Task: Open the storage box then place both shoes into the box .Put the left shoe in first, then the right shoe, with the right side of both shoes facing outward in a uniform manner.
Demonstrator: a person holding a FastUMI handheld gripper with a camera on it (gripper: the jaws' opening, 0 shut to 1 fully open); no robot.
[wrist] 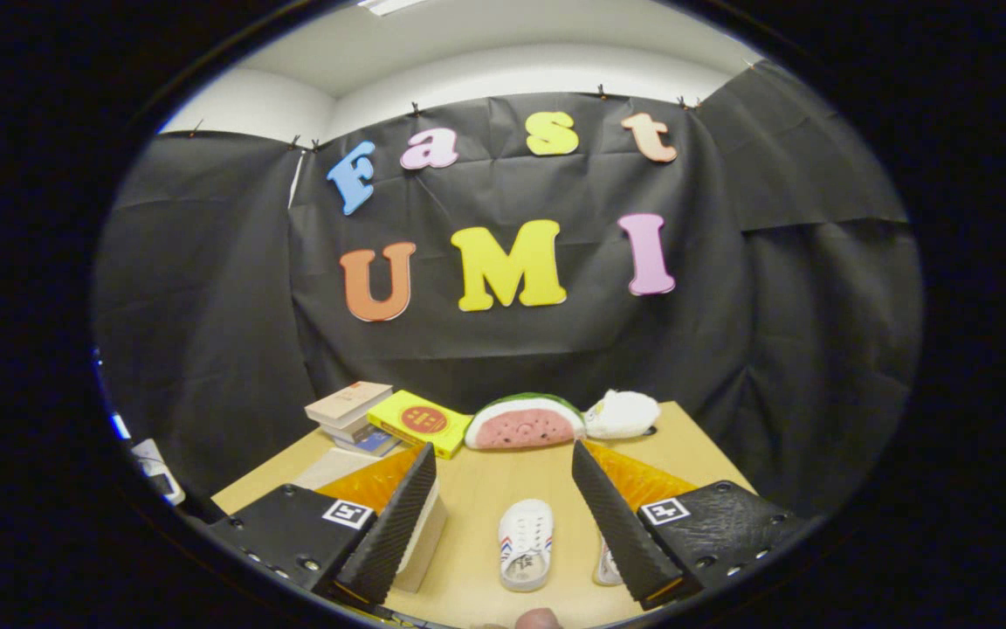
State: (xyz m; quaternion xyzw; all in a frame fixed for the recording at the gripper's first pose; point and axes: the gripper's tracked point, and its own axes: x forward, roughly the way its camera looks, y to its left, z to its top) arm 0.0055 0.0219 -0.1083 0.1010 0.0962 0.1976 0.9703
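My gripper (503, 476) is open and hangs above the wooden table (485, 489) with nothing between its fingers. A small white shoe (526, 543) with red and blue stripes lies on the table below the gap between the fingers. A second white shoe (606, 566) lies to its right, mostly hidden behind the right finger (621, 528). The storage box (424, 537), pale and shut as far as I can tell, sits under the left finger (394, 524), with just one corner showing.
At the table's back stand a stack of books (353, 411), a yellow book (420, 422), a watermelon-slice plush (525, 422) and a white plush (623, 413). A fingertip (538, 618) shows at the near edge. The table's edges drop off left and right.
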